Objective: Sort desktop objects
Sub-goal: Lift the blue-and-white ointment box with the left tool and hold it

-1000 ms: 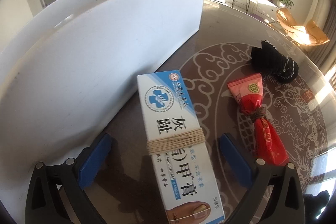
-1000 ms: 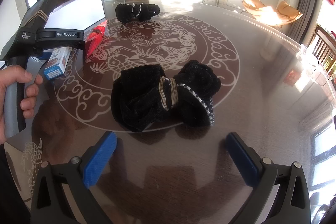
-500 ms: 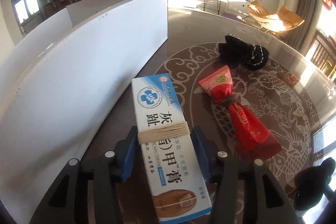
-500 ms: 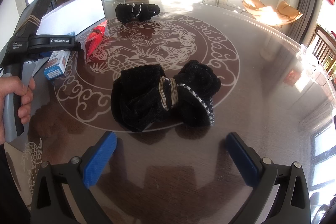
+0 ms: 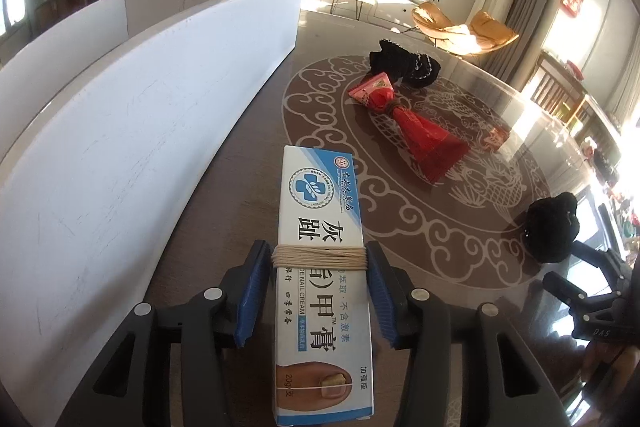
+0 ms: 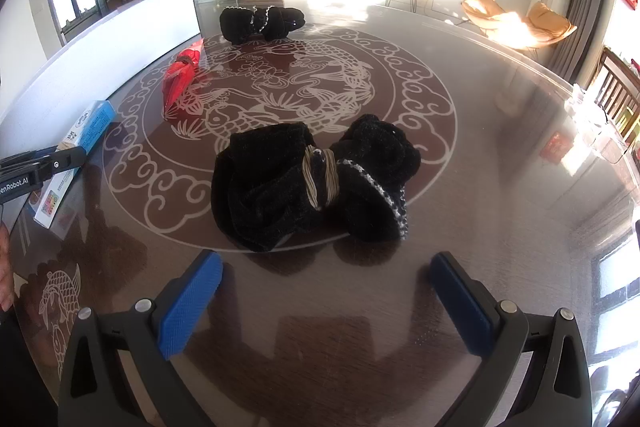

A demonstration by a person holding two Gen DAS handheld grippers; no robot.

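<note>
The nail cream box (image 5: 324,291) is cut off by the bottom edge.

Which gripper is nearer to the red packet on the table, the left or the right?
Left. The left gripper, jaws opening around the nail cream box, sits just short of the red packet. The right gripper hovers open behind the black cloth bundle, farther away.

Harsh window sunlight, perhaps overexposed; fisheye-warped edges.

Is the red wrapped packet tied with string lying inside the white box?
No, the red packet lies on the patterned glass tabletop, outside the white box wall.
</note>
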